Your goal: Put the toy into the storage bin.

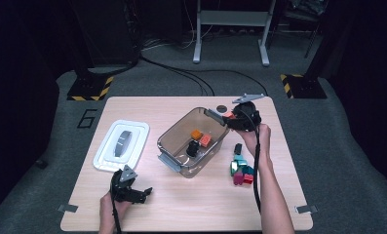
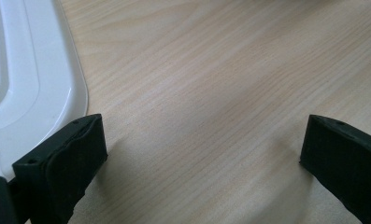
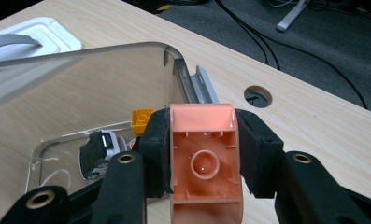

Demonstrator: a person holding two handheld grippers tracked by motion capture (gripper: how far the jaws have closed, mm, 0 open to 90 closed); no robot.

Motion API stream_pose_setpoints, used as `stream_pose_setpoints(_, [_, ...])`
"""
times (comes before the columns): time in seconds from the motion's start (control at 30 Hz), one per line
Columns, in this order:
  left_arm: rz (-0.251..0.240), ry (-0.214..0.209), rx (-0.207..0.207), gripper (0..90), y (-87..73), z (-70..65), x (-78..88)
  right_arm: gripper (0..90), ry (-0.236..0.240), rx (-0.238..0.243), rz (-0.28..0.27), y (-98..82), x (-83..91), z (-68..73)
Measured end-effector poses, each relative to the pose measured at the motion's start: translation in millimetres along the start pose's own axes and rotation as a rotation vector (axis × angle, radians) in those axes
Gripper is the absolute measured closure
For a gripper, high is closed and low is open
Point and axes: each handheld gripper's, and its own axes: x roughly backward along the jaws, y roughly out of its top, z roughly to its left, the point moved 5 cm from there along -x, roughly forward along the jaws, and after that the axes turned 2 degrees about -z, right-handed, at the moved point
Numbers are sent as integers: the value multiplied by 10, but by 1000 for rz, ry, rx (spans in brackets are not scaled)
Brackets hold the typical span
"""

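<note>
1. Salmon-pink brick (image 3: 205, 158) sits clamped between the two black jaws of the right gripper (image 3: 204, 154), its hollow underside with one round tube facing that gripper's camera; the pads press on its two side walls.
2. Seen from the high view, the right gripper (image 1: 236, 117) holds this brick (image 1: 228, 115) over the far right corner of the clear bin (image 1: 174, 135), just above its rim.
3. Inside the bin lie an orange brick (image 1: 196, 134), a red-orange brick (image 1: 206, 141) and a black piece (image 1: 193, 147); in the right gripper view the orange one (image 3: 141, 120) and the black piece (image 3: 96, 154) show through the clear wall (image 3: 80, 93).
4. Loose bricks (image 1: 241, 168) in teal, black, magenta and red lie in a small heap on the table (image 1: 191, 204), just right of the bin and under the person's right forearm.
5. Left of the bin, apart from it, lies the white lid (image 1: 122, 145) with its grey handle up.
6. Near the front left edge, the left gripper (image 1: 132, 192) rests low over the wood with jaws spread wide and nothing between them; its own view shows bare tabletop (image 2: 211, 93) between the pads and the lid's corner (image 2: 38, 84) beside the left one.
7. A round hole (image 1: 222, 108) in the tabletop lies just behind the bin.
</note>
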Motion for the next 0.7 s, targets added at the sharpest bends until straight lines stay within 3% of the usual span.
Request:
stream_pose_setpoints(0.33, [0,1,-2,4,0,2,0,581,30,12,12,66,-160,123])
stream_pose_setpoints(0.7, [-4,4,-1,4,1,1,-3,581,66,55,22,97,-349,256])
